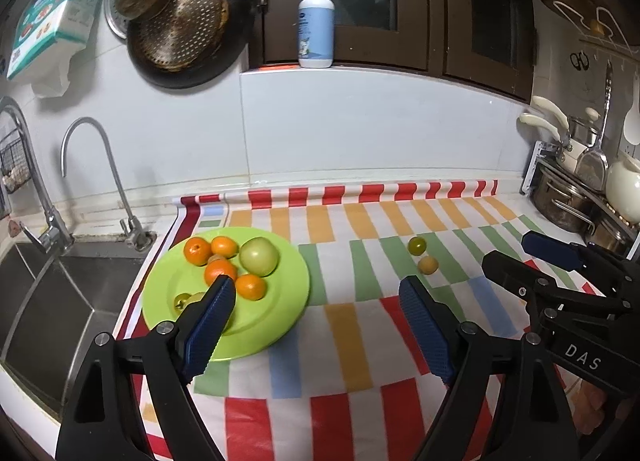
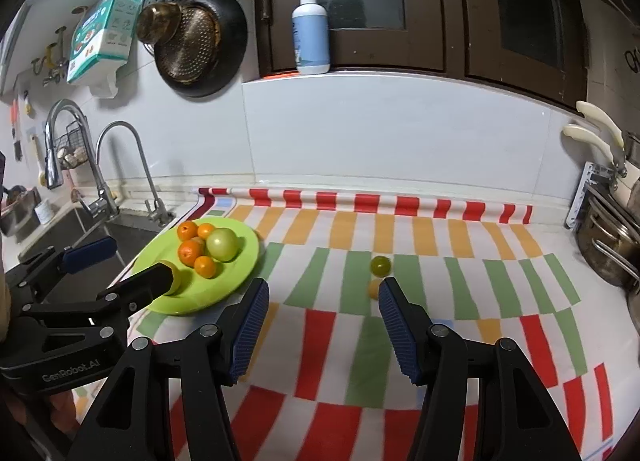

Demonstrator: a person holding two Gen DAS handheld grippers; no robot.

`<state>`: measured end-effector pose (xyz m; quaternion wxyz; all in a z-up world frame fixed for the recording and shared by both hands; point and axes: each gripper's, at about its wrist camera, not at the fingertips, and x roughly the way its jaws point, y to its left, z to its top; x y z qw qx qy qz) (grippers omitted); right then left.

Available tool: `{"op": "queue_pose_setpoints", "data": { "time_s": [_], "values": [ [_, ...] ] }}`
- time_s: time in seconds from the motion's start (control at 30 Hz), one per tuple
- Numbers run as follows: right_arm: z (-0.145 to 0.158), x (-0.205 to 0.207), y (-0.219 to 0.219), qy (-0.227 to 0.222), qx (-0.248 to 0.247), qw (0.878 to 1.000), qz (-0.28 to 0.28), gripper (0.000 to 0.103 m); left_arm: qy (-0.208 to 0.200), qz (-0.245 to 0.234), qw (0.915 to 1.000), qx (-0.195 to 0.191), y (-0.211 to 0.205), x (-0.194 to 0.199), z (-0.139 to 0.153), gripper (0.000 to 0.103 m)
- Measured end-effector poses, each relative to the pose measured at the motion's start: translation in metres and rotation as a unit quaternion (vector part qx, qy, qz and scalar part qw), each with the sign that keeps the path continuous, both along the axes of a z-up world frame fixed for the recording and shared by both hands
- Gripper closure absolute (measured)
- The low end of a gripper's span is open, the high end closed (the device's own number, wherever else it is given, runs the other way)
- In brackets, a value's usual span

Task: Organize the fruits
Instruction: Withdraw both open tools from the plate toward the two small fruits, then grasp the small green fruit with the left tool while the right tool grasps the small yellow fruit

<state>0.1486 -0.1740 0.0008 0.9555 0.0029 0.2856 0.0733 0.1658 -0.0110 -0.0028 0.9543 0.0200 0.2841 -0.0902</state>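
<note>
A lime green plate (image 1: 280,301) on the striped cloth holds several oranges (image 1: 197,251), a large green fruit (image 1: 259,256) and small yellow-green fruits (image 1: 184,299) beside my left finger. My left gripper (image 1: 316,285) stands open over the plate's right edge with nothing between its fingers. It shows over the plate (image 2: 240,273) in the right wrist view as the left gripper (image 2: 140,259). A small green fruit (image 2: 380,265) and a small yellow-orange fruit (image 2: 374,288) lie on the cloth, apart from the plate. My right gripper (image 2: 324,285) is open and empty; its right fingertip half hides the yellow-orange fruit.
A steel sink (image 1: 72,293) with two faucets (image 1: 100,165) lies left of the plate. Steel pots (image 2: 608,249) stand at the right edge of the counter. A pump bottle (image 1: 316,25) stands on the sill above the wall tiles; pans (image 1: 184,25) hang at upper left.
</note>
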Motion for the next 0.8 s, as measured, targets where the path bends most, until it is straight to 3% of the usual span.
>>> {"op": "queue_pose_setpoints", "data": {
  "time_s": [0.37, 0.8],
  "values": [
    [-0.01, 0.022, -0.028, 0.009, 0.003, 1.0, -0.003, 0.045, 0.006, -0.014, 0.9997, 0.021, -0.034, 0.028, -0.007, 0.018],
    [-0.044, 0.069, -0.044, 0.053, 0.007, 0.998, -0.021, 0.045, 0.033, -0.037, 0.9978, 0.043, -0.056, 0.077, -0.038, 0.018]
  ]
}}
